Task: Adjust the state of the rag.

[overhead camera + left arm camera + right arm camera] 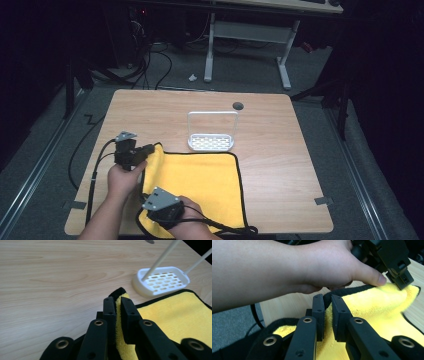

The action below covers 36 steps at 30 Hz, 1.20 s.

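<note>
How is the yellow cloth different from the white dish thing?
The yellow cloth is soft and black-edged, with its left edge lifted; the white dish is hard, holed, with a tall handle. Both tongs, left and right, pinch the cloth; nothing touches the dish. Both rest on the table.

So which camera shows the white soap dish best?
The high view: the white soap dish shows whole on the table, handle loop too, just beyond the yellow cloth. The left gripper view shows it closer, handle cut off.

We've got both forearms coming in low, close together. Our left tool [145, 150] has its black jaws pinched nearly together, and our right tool [327, 302] is clamped just as tight, with our left hand [322, 265] right above it.
</note>
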Motion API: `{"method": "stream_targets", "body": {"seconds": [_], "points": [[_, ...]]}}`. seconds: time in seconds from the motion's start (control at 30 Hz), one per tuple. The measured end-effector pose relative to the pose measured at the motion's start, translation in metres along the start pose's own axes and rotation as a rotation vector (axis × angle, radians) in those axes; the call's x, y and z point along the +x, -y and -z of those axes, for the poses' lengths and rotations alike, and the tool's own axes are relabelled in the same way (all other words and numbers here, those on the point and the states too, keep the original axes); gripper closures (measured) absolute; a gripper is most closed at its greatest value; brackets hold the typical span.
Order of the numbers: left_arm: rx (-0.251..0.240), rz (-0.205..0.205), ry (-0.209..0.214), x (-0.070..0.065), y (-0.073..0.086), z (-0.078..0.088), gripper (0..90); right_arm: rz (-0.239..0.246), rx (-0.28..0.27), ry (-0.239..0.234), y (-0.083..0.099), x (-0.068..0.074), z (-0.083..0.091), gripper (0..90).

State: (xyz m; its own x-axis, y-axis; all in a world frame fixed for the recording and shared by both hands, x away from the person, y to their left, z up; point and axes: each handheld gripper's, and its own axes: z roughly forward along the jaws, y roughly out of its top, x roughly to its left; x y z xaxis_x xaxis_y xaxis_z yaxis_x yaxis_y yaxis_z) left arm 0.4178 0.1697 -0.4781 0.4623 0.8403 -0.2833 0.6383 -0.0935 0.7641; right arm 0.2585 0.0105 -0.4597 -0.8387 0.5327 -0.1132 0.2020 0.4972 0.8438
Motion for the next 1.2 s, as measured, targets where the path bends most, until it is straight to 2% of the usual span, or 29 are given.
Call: {"method": "stream_targets", "body": {"seconds": [0.17,0.27,0.33,0.47,0.57,0.7,0.83,0.93,1.03,1.2], "points": [[-0.011,0.012,0.012,-0.032,-0.001,-0.021,82.7,-0.031,0.010,0.067,0.024,-0.018,0.035,82.6],[-0.019,0.001,0.002,-0.050,-0.001,-0.033,82.7,-0.055,0.011,0.098,0.036,-0.027,0.051,82.5],[-0.012,-0.024,-0.001,-0.064,-0.001,-0.041,82.6,-0.068,0.016,0.119,0.045,-0.033,0.064,82.5],[-0.022,-0.040,-0.005,-0.084,-0.003,-0.050,82.6,-0.088,0.026,0.142,0.059,-0.040,0.078,82.4],[-0.030,-0.031,-0.002,-0.094,-0.003,-0.057,82.6,-0.109,0.029,0.162,0.070,-0.045,0.088,82.3],[-0.017,-0.047,-0.002,-0.107,-0.003,-0.067,82.5,-0.128,0.044,0.187,0.084,-0.052,0.099,82.3],[-0.019,-0.059,0.021,-0.121,-0.006,-0.075,82.5,-0.142,0.059,0.205,0.095,-0.058,0.109,82.2],[0.000,-0.098,0.027,-0.134,-0.008,-0.083,82.3,-0.149,0.068,0.219,0.104,-0.063,0.116,82.2],[0.004,-0.100,0.031,-0.143,-0.010,-0.089,82.1,-0.158,0.074,0.234,0.110,-0.066,0.122,81.8],[0.026,-0.127,0.035,-0.156,-0.010,-0.100,81.7,-0.181,0.100,0.245,0.125,-0.071,0.128,81.7]]}}
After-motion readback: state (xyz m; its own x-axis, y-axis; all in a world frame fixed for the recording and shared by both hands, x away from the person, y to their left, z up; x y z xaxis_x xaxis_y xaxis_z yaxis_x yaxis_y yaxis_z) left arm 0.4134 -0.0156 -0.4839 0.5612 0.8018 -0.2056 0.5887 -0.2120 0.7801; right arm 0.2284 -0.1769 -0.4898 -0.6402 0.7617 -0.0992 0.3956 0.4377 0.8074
